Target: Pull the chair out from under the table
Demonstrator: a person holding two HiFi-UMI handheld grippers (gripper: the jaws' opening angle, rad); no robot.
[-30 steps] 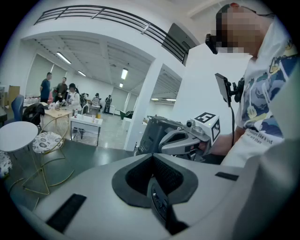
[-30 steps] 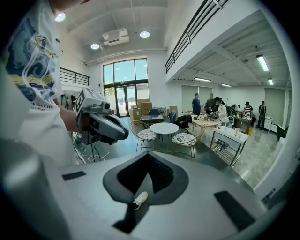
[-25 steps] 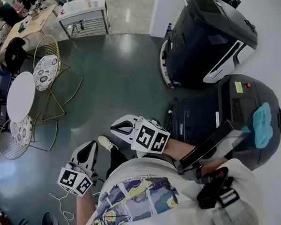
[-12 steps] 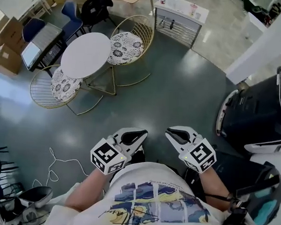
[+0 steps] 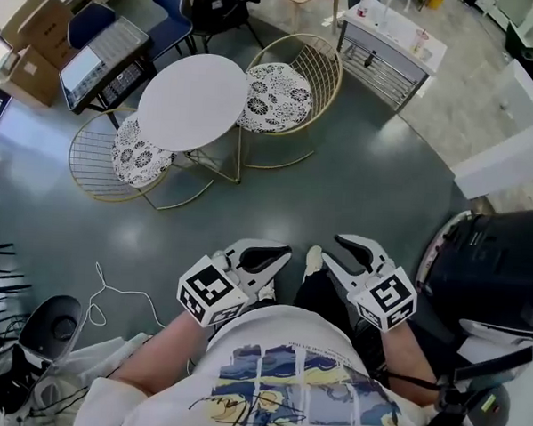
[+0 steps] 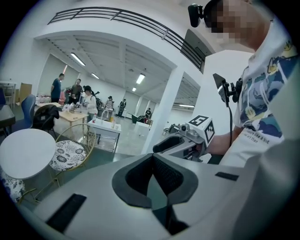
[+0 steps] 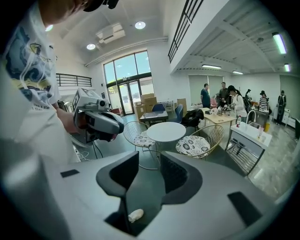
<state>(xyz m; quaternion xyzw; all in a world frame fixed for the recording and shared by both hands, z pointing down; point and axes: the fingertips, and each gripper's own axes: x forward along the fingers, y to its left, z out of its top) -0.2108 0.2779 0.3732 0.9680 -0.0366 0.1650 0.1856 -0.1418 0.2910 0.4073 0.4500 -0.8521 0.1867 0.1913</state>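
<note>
Pressed together at the tips, the jaws of the left gripper (image 5: 280, 253) pinch nothing, and its own view shows only floor below the meeting pads. On the right gripper (image 5: 340, 247) the jaws are opening: they stand apart with bare floor between them and nothing in the gap. Both tools are held low in front of the person's chest, side by side and close to each other. The bare forearms reach out from short sleeves, the marker cubes sit toward the body, and the jaws point forward and somewhat down. Each gripper view catches the other tool off to one side. A pale shoe (image 5: 313, 259) shows between the two grippers. Ahead, well apart from both tools, stands the round white table (image 5: 192, 101) on the dark grey-green floor (image 5: 357, 177). The left wire chair (image 5: 118, 155), gold with a patterned cushion, has its seat partly tucked under the table's rim. The right wire chair (image 5: 291, 84), of the same kind, sits at the table's far side with its cushion edge just under the top. A thin white cable (image 5: 111, 293) lies looped on the floor near the person's left.
</note>
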